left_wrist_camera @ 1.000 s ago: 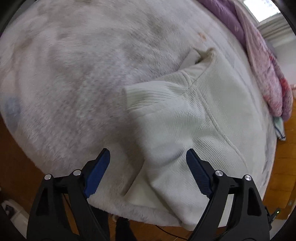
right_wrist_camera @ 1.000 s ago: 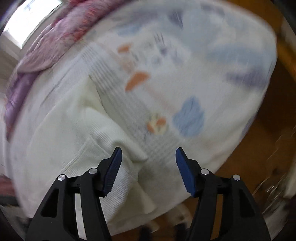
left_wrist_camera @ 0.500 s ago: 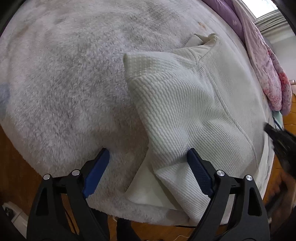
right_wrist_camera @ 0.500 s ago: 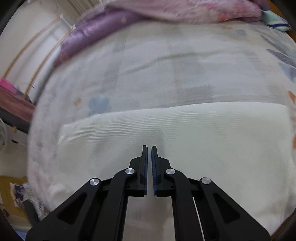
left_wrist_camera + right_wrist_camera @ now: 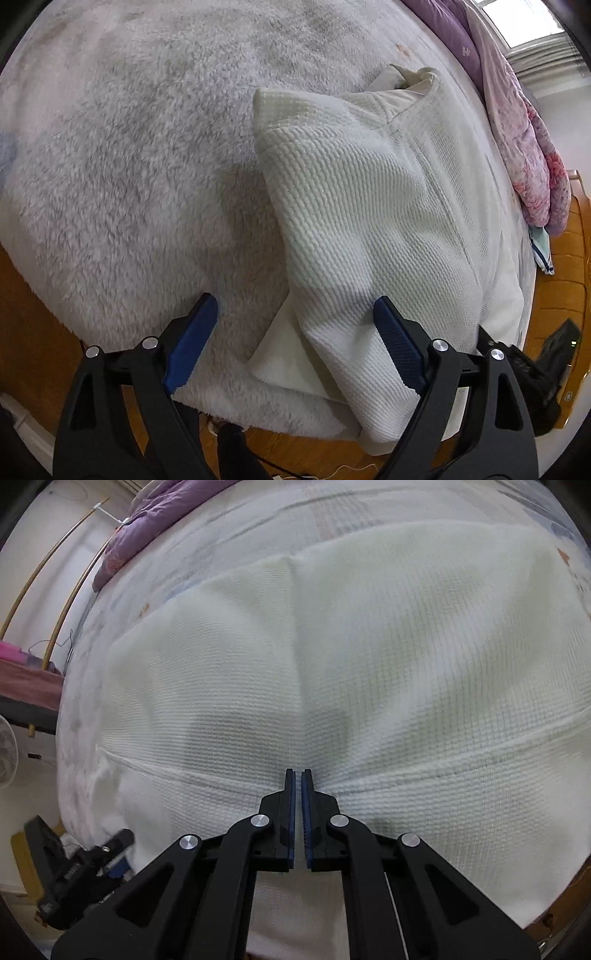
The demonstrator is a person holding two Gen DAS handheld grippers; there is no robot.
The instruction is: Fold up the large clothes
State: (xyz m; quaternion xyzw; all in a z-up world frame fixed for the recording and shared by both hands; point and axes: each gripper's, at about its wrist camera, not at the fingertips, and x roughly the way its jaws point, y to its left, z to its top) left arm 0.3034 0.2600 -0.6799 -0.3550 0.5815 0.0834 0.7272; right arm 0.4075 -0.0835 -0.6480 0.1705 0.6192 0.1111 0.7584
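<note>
A large white waffle-knit garment [image 5: 369, 206] lies on the bed, its sleeve folded over the body toward the near bed edge. My left gripper [image 5: 295, 332] is open and empty, its jaws wide apart, low over the sleeve's near end. In the right wrist view the garment [image 5: 351, 646] fills the frame. My right gripper [image 5: 298, 775] is shut, its tips at a raised seam of the garment; whether fabric is pinched between them I cannot tell. The right gripper also shows in the left wrist view [image 5: 524, 365], at the garment's right edge.
A fluffy grey-white blanket [image 5: 129, 147] covers the bed's left part. A purple and pink quilt [image 5: 517, 122] is bunched along the far side. Wooden floor [image 5: 561, 280] lies beyond the bed edge. A fan [image 5: 7, 753] stands at the far left.
My right gripper went from open to shut and swung round over the garment, then moved in closer to its seam. My left gripper moved slightly nearer the sleeve and stayed open.
</note>
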